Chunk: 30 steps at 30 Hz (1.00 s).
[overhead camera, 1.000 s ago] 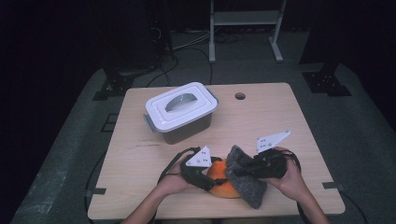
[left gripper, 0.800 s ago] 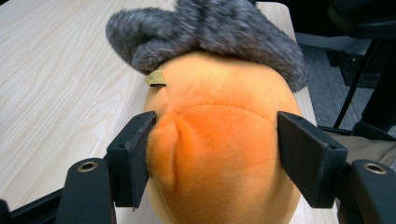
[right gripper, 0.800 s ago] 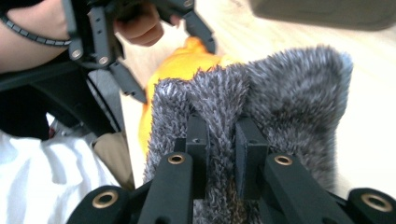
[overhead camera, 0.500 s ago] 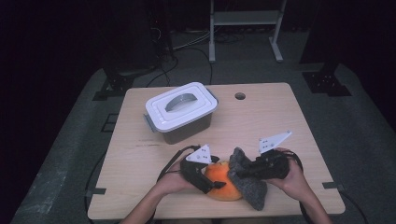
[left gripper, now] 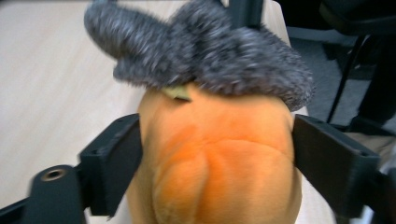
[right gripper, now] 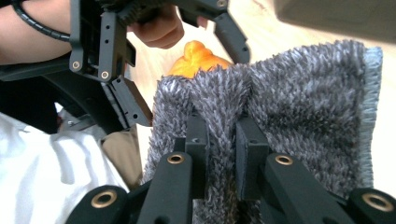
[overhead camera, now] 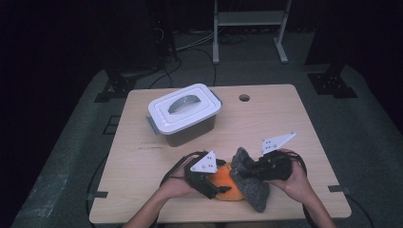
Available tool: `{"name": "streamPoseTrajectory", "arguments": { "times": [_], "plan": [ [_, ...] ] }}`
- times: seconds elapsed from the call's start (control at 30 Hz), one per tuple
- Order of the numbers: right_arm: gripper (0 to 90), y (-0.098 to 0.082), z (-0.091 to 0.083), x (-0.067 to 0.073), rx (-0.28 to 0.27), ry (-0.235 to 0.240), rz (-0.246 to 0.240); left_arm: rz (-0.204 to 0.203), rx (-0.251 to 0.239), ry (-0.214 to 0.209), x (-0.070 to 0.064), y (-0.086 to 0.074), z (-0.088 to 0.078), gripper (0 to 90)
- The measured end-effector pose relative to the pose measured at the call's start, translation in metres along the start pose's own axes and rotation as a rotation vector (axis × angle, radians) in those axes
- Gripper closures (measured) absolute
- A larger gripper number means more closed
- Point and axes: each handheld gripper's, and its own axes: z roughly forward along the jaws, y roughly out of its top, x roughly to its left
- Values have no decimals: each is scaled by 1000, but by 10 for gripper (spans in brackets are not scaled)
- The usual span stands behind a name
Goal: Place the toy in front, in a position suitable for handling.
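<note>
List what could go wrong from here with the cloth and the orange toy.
The left gripper has just been opening, its jaws flanking the orange plush toy; whether they press it is unclear, so it may slip. The right gripper pinches only a fold of the grey cloth, which could pull free. Both sit near the table front edge.

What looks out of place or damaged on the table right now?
Nothing looks damaged or spilled. The grey fuzzy cloth lies bunched over the orange plush toy near the table's front edge, pinched by the right gripper. The left gripper straddles the toy; its jaws have just been opening. The lidded box sits squarely.
</note>
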Motion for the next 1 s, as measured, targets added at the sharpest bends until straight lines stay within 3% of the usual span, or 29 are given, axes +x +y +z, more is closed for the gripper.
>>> {"name": "streamPoseTrajectory", "arguments": {
  "times": [0.03,0.1,0.13,0.27,0.33,0.5,0.73,0.87,1.0],
  "plan": [
    [774,0,0,1,4,7,3,-5,2,-6,0,-1,1,166],
    [774,1,-2,4,20,1,-12,46,1,8,-3,-1,0,270],
    [774,1,-3,3,19,0,-18,53,-1,10,-3,-1,-1,302],
    [776,-2,-7,-1,22,-5,-6,49,2,0,0,-2,-4,311],
    [776,-9,-11,-8,15,-15,24,48,0,-13,1,-4,-5,314],
    [775,-12,-15,-16,-31,-7,69,68,5,-16,0,-3,-5,299],
    [775,-13,-10,-13,-8,31,74,43,15,7,5,-3,-10,278],
    [774,-13,-4,-8,23,75,59,-43,-3,-34,9,-3,-11,201],
    [774,-8,-5,-3,42,61,31,-17,0,-42,5,-2,-9,281]
  ]
}}
